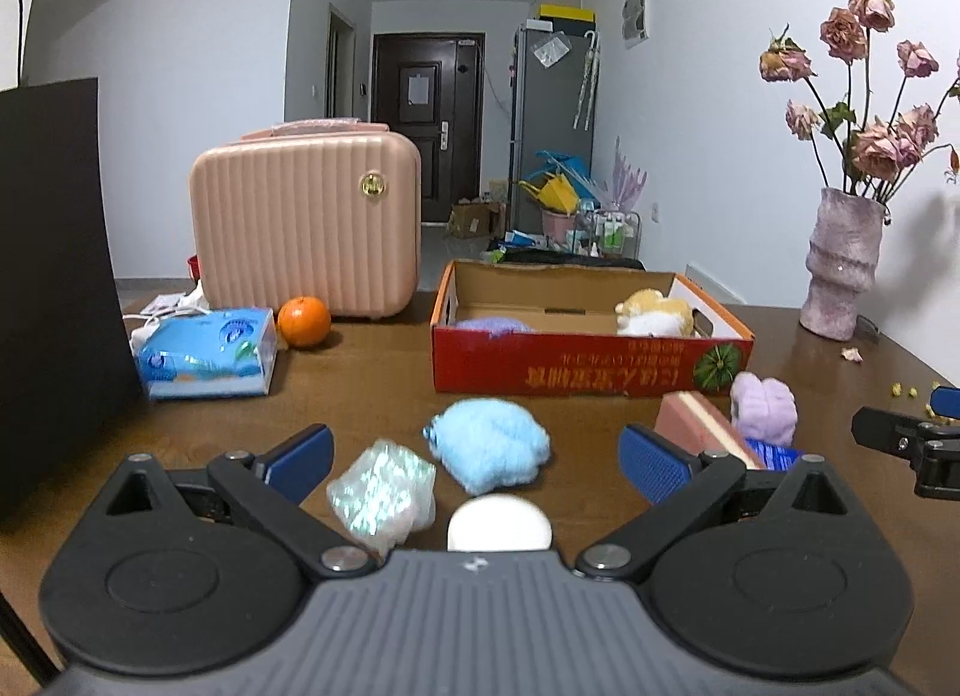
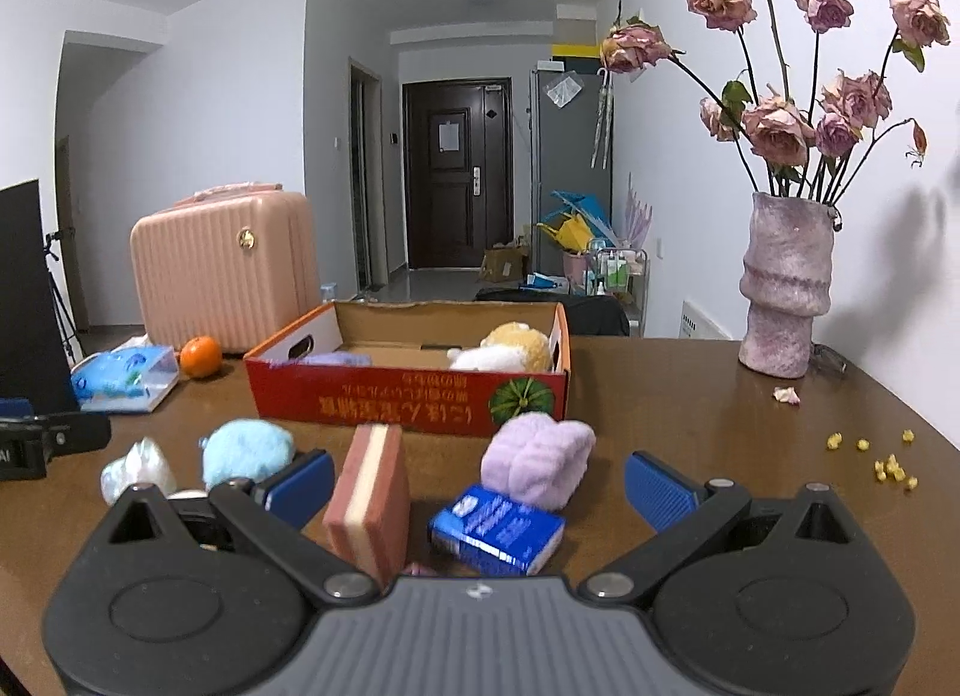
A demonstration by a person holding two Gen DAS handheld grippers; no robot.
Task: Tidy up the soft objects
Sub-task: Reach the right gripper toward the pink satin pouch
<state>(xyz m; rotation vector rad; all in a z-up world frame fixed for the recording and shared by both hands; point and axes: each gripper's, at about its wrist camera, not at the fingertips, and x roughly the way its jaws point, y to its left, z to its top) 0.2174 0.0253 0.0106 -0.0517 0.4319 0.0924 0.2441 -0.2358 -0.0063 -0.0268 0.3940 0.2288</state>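
My left gripper (image 1: 474, 459) is open, low over the brown table. Between its fingers lie a fluffy light-blue ball (image 1: 489, 447), a shiny crinkled wrapped piece (image 1: 381, 495) and a white round object (image 1: 498, 528). My right gripper (image 2: 480, 486) is also open. An upright pink-and-cream sponge (image 2: 372, 504), a small blue packet (image 2: 498, 528) and a lilac plush (image 2: 537, 459) sit between its fingers. Behind them stands a red cardboard box (image 1: 540, 372) (image 2: 360, 402) holding a yellow-and-white plush toy (image 1: 657, 312) (image 2: 510, 348) and a lilac soft piece (image 1: 495, 325).
A pink hard case (image 1: 306, 222), an orange (image 1: 303, 321) and a blue tissue pack (image 1: 207, 351) stand at the back left. A black panel (image 1: 54, 276) rises at the left. A vase of dried roses (image 2: 786, 288) stands back right, with yellow crumbs (image 2: 894, 468) nearby.
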